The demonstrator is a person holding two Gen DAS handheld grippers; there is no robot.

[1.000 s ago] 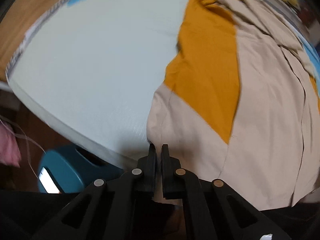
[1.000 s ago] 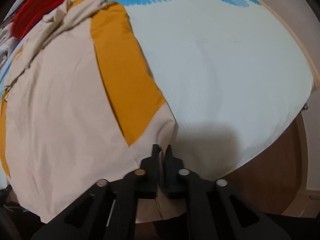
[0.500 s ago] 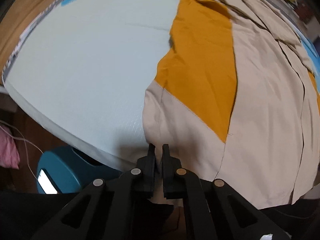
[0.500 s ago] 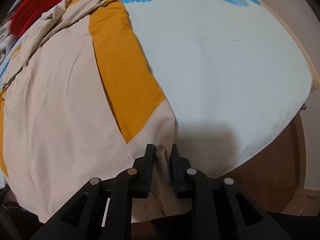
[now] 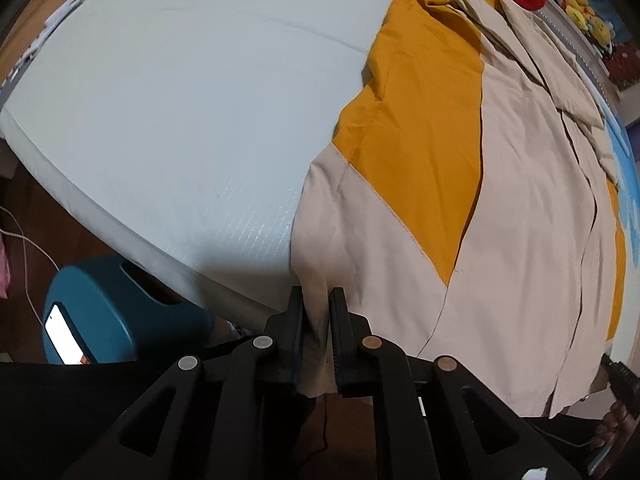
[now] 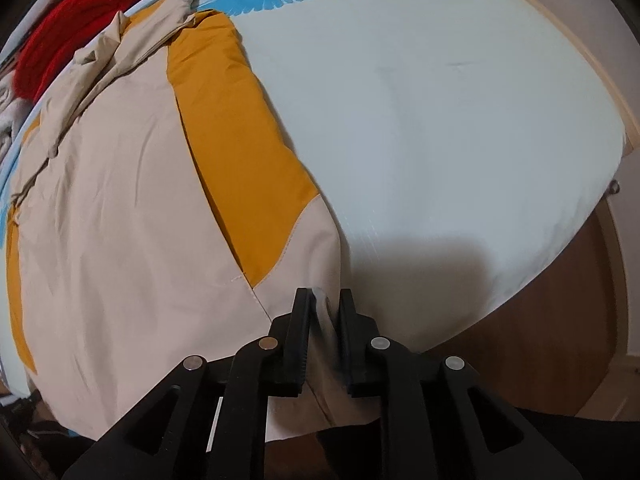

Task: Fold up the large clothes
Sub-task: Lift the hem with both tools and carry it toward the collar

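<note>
Pale bed sheet with a blue feather print fills the room's middle, and both claws hang over its near edge. Left claw is letting go: its jaws are opening, with a beige hem corner loose between them. Right claw does likewise at the other corner, fabric slack in the gap. From there toward 12 o'clock the beige and mustard jacket lies spread flat, its collar end at the far side by a red knit bundle. At 8 o'clock from the left claw stands a teal stool. I'd say the jacket is only laid out and straightened; the folding itself remains.
</note>
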